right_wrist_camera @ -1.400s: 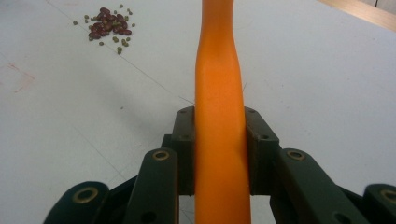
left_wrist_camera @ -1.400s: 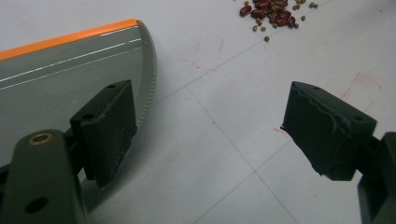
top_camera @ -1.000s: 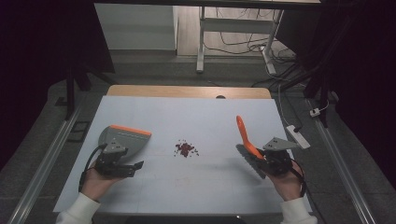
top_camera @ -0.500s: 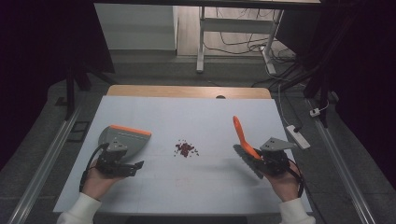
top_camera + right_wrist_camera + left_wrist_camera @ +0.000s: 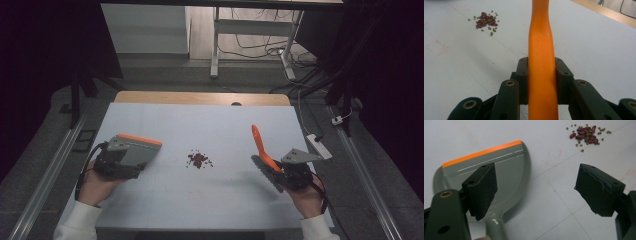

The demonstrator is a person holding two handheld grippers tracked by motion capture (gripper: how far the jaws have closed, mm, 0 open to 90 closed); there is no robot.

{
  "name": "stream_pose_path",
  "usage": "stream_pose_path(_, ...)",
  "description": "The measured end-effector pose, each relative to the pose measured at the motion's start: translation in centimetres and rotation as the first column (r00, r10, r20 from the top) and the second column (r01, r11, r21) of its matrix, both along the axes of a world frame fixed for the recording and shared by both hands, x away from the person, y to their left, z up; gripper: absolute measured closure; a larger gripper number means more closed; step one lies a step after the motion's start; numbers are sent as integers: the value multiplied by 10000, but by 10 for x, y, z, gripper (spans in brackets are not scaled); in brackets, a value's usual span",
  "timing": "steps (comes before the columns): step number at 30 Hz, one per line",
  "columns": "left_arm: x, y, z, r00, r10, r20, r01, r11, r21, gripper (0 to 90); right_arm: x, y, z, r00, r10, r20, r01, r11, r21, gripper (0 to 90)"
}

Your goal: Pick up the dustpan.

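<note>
Reference point: the bean pile [image 5: 199,160], a small cluster of dark red beans with scattered green ones, loose on the white table. My dustpan [image 5: 134,150], grey with an orange front lip, sits left of the pile, lip facing away from me. My brush [image 5: 264,159], with its orange handle [image 5: 541,57] tilted upward and grey bristles low, stands right of the pile

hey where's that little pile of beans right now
The pile of beans lies on the white table near its middle in the high view, between the grey dustpan at the left and the orange-handled brush at the right.
</note>
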State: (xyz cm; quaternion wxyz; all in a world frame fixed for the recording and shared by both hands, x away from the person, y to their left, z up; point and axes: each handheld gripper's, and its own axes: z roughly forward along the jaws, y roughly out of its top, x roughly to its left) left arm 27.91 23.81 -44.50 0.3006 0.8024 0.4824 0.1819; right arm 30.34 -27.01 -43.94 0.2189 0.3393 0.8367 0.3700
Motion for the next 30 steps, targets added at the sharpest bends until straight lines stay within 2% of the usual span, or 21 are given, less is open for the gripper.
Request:
stream_pose_path(3,0,7,1,9998,166,-97,-165,9998,61,188,1,0,-2,9999,-90,-78,89,9999,-103,699)
stream_pose_path(6,-1,14,0,9989,227,-410,-237,9994,-237,188,1,0,-3,9999,-77,-70,76,9999,-127,699)
stream_pose_path(11,-1,24,-1,9963,444,-731,-471,9983,-358,188,3,-2,-4,9999,-87,-106,86,9999,-110,699)
stream_pose_path(15,-3,30,0,9925,752,-968,-767,9970,-116,188,2,-1,-5,9999,-73,-127,71,9999,-150,698)
stream_pose_path(17,-5,33,0,9889,990,-1108,-991,9951,47,188,2,0,-4,10000,-5,-69,5,9999,-139,699)
stream_pose_path(21,-5,37,-6,9821,943,-1630,-920,9955,216,190,2,2,-4,10000,-5,-84,4,9999,-138,699)
stream_pose_path(22,-4,37,-11,9775,960,-1876,-900,9951,404,189,2,3,-5,9999,-4,-121,2,9999,-169,699)
stream_pose_path(23,-4,37,-11,9775,960,-1876,-900,9951,404,189,2,3,-6,9999,-3,-151,0,9998,-184,699)
stream_pose_path(25,-2,38,-15,9733,1070,-2032,-951,9932,671,189,2,4,-7,9998,22,-175,-26,9997,-252,698)
stream_pose_path(27,0,39,-20,9683,1267,-2152,-1108,9902,846,190,2,5,-8,9998,20,-213,-26,9996,-273,699)
stream_pose_path(28,1,40,-24,9623,1293,-2394,-1108,9898,892,190,2,5,-8,9998,41,-199,-46,9996,-288,699)
stream_pose_path(29,1,40,-24,9623,1293,-2394,-1108,9898,892,192,2,5,-8,9998,57,-187,-62,9996,-288,698)
stream_pose_path(30,1,39,-27,9578,1291,-2567,-1088,9898,918,193,2,5,-8,9998,58,-184,-63,9996,-284,699)
